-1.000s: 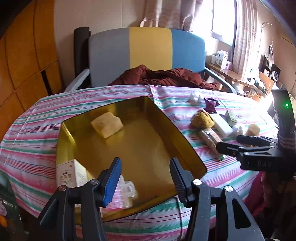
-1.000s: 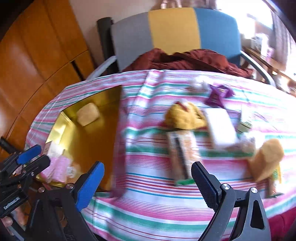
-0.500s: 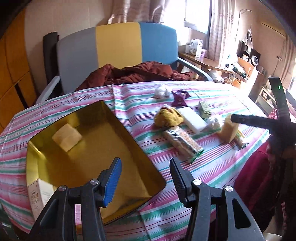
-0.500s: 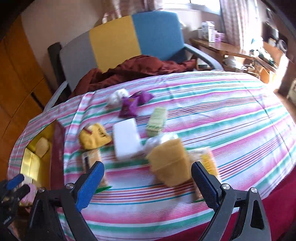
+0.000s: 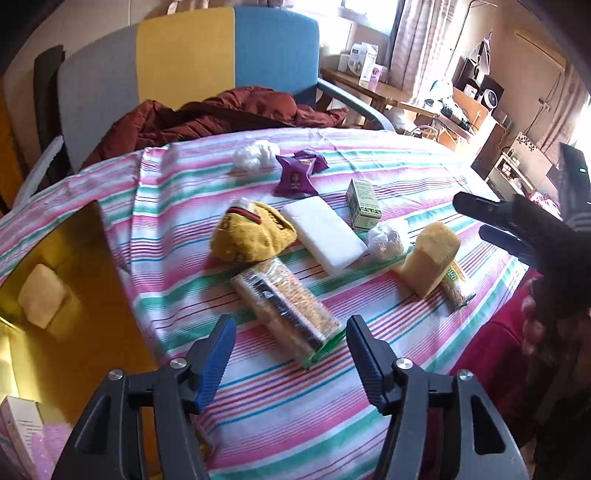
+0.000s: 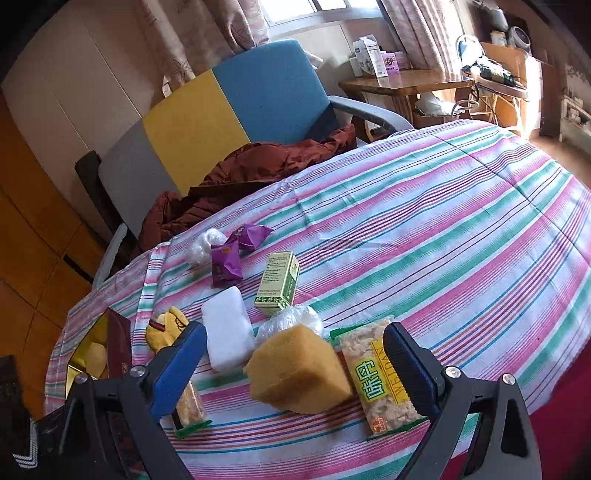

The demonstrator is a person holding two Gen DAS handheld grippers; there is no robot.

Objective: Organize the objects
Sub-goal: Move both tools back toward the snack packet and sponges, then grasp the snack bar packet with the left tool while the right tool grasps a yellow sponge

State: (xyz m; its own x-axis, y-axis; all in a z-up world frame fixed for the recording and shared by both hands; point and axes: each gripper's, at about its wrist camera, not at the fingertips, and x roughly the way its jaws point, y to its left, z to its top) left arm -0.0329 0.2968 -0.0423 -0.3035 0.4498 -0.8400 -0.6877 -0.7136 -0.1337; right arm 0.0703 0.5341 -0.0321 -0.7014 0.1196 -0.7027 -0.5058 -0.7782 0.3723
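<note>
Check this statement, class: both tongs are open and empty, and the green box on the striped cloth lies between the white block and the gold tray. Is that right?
One detail is wrong. The green box lies on the far side of the white block from the gold tray, as the left wrist view shows. Both the left tongs and the right tongs are open and empty.

gold tray point(image 5: 92, 258) cut by left edge, cracker pack point(image 6: 190, 402) behind finger

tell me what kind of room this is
Probably a lived-in room at home: a table under a striped tablecloth, an armchair with a jacket thrown on it, and a curtained window behind.
</note>
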